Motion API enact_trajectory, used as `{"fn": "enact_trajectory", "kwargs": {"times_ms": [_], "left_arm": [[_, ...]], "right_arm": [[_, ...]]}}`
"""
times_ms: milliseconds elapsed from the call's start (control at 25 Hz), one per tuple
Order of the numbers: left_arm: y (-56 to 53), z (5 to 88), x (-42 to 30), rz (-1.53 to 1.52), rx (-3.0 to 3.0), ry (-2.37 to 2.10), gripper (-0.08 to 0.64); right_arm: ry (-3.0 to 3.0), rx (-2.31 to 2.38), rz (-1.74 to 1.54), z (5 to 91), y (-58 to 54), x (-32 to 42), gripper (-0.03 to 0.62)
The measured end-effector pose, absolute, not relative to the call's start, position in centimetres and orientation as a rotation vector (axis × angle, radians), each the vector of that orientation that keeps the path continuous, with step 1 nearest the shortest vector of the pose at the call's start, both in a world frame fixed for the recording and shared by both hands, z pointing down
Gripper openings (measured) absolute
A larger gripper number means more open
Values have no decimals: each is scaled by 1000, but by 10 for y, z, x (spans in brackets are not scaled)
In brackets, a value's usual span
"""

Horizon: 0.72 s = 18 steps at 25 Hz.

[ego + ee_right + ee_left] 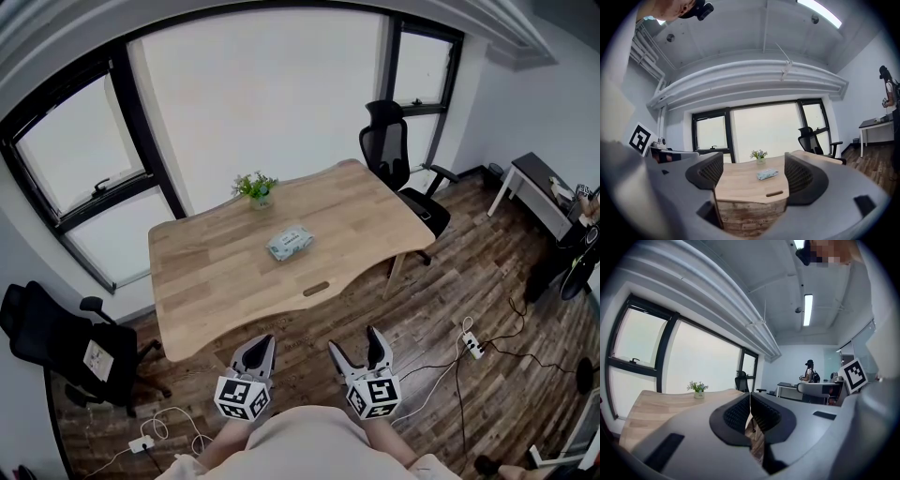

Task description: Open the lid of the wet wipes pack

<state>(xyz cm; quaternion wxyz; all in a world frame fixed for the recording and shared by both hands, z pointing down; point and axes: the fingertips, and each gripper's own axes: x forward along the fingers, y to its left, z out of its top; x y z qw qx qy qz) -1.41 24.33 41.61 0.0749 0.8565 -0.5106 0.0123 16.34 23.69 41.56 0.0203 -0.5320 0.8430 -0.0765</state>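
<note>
Bottom centre: we hold left gripper (266,345) closed, right gripper (354,340) wide, likely readying to approach the central wet wipes pack (289,243).

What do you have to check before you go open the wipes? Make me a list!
1. Wet wipes pack in sight: ok, it lies on the table.
2. Where the lid sits: cannot tell, too small here.
3. Right gripper ready to grab: ok, jaws apart, empty.
4. Left gripper ready to grab: not ok, jaws together.
5. Grippers at the pack: not ok, both hang short of the table's near edge.
6. Potted plant out of the way: ok, it stands apart, beyond the pack.
</note>
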Motion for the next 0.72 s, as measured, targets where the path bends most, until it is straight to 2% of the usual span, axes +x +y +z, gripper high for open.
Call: {"fn": "enact_trajectory", "kwargs": {"times_ms": [720], "left_arm": [[250, 425, 21, 32, 2528, -1610, 21]], "right_arm": [[2682, -1594, -226, 429, 234, 196, 377]]}}
